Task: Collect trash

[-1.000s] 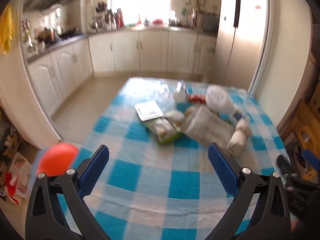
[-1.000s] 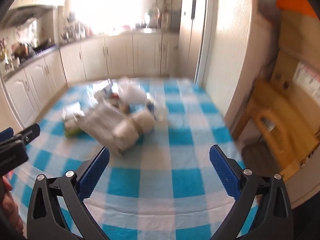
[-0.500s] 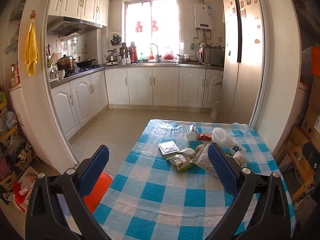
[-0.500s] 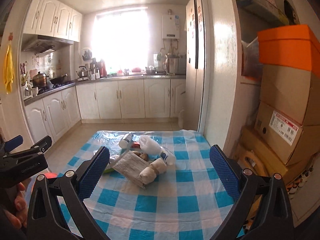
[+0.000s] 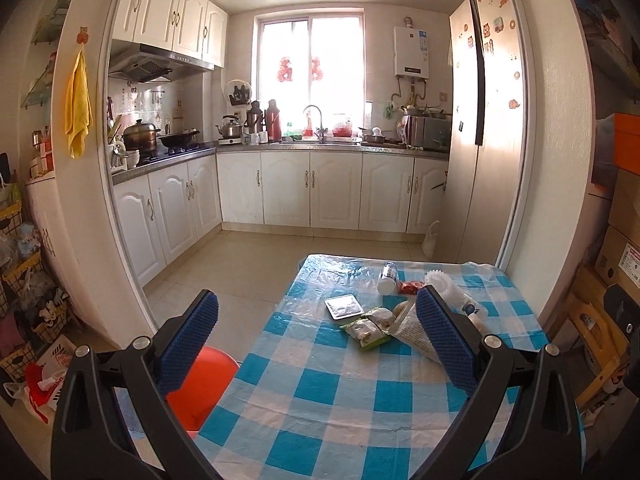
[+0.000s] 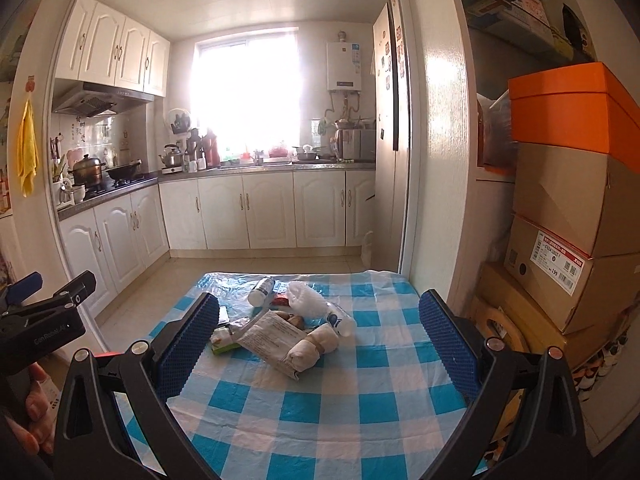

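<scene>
Mostly crumpled wrappers, trash (image 6: 280, 332) heaped on checked table (image 6: 360, 400).

We note a blue-and-white checked table (image 6: 360, 396), orange stool (image 5: 200, 384), yellow towel (image 5: 78, 104), white cabinets (image 5: 312, 194).

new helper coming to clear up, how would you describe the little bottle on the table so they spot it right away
Start at the table with the blue and white checked cloth and look to its far end, nearest the kitchen cabinets. The bottle lies on its side there, beside a red wrapper. It is the only small, white-capped cylinder among flat packets and crumpled bags.
</scene>
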A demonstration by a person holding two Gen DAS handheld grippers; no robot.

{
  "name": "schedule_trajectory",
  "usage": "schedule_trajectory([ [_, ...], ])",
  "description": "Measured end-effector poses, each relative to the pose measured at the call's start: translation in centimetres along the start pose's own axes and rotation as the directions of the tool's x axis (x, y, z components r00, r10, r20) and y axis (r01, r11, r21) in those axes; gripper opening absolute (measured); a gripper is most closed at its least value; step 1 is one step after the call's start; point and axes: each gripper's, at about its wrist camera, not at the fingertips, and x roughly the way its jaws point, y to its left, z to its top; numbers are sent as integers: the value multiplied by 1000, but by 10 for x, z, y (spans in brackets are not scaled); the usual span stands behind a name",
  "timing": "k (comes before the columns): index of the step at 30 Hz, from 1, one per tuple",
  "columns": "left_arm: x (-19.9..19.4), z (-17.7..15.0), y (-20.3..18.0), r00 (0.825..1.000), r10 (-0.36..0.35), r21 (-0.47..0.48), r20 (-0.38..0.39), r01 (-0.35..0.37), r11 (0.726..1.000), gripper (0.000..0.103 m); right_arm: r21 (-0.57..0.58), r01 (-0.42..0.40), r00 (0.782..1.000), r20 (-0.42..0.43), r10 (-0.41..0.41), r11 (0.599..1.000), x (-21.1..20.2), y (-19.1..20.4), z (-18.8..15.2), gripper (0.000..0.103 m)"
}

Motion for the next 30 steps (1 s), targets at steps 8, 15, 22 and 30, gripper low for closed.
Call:
schedule_trajectory([
  [8, 3, -15, -13, 999, -33, 32, -40, 34, 999, 99, -3, 18, 1000, -6, -18, 1000, -4, -8, -4, 98],
  [15, 13, -29, -20, 996, -48, 54, -80, 52, 997, 99, 24, 10, 1000, -27, -9, 1000, 1, -18, -14, 99],
  [22, 37, -41, -16, 991, -40, 51, -125, 47, 998, 99, 54, -49, 993, -103, 55, 997, 36, -25, -28, 98],
  [30, 85, -58, 0, 978, -63, 34, -201, 71, 997, 99, 125, -113, 958, -251, 141, 986, 100, -34, -63, 98],
])
